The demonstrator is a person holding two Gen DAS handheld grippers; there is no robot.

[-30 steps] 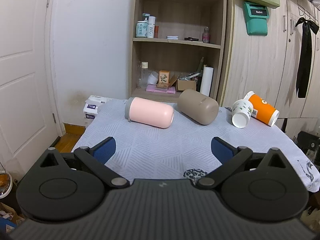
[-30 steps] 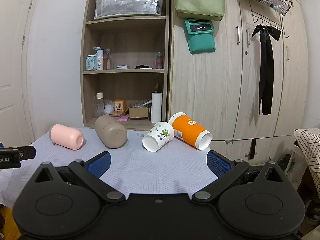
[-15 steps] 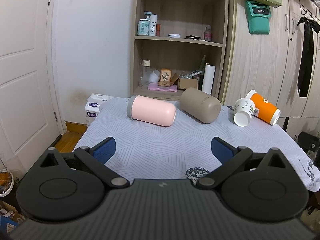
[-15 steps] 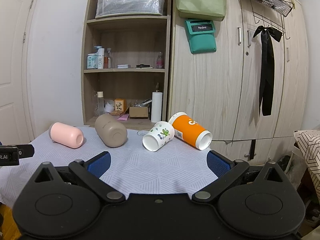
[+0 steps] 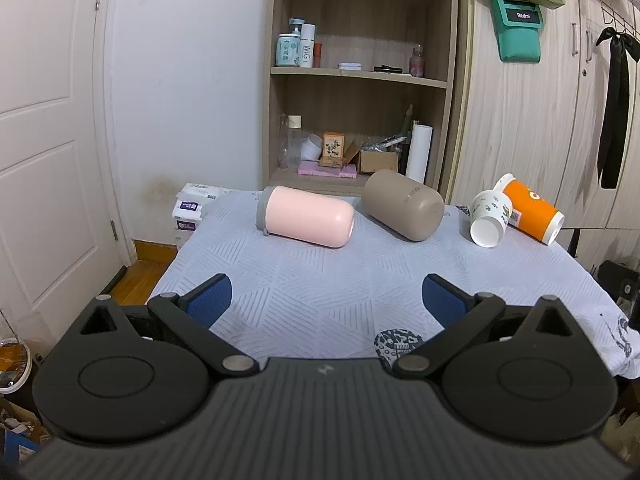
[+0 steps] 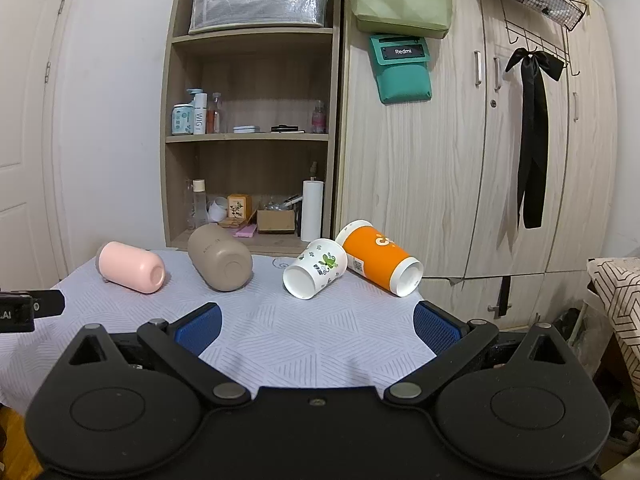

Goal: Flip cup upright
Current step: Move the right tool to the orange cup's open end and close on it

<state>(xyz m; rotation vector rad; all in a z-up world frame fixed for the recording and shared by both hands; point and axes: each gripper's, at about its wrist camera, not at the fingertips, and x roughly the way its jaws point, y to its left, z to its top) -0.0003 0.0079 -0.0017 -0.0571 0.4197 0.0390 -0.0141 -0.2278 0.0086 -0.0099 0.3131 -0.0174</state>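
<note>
Several cups lie on their sides along the far part of a table with a pale blue cloth [image 5: 320, 280]: a pink cup [image 5: 306, 216] [image 6: 130, 266], a taupe cup [image 5: 402, 204] [image 6: 220, 258], a small white patterned paper cup [image 5: 490, 218] [image 6: 316, 268] and an orange paper cup [image 5: 530, 208] [image 6: 380, 260]. My left gripper [image 5: 326, 298] is open and empty over the near left of the cloth. My right gripper [image 6: 316, 324] is open and empty over the near right, short of the paper cups.
A wooden shelf unit [image 6: 248, 140] with bottles and boxes stands behind the table, next to a wardrobe [image 6: 460, 160]. A white door [image 5: 48, 140] is at the left. Tissue packs [image 5: 192, 210] sit by the table's far left corner. The table's right edge [image 5: 592, 280] drops off.
The left gripper's view has risen and drawn back slightly, so the cups sit lower in frame. The right gripper has barely moved. Both stay open; the cups have not moved.
</note>
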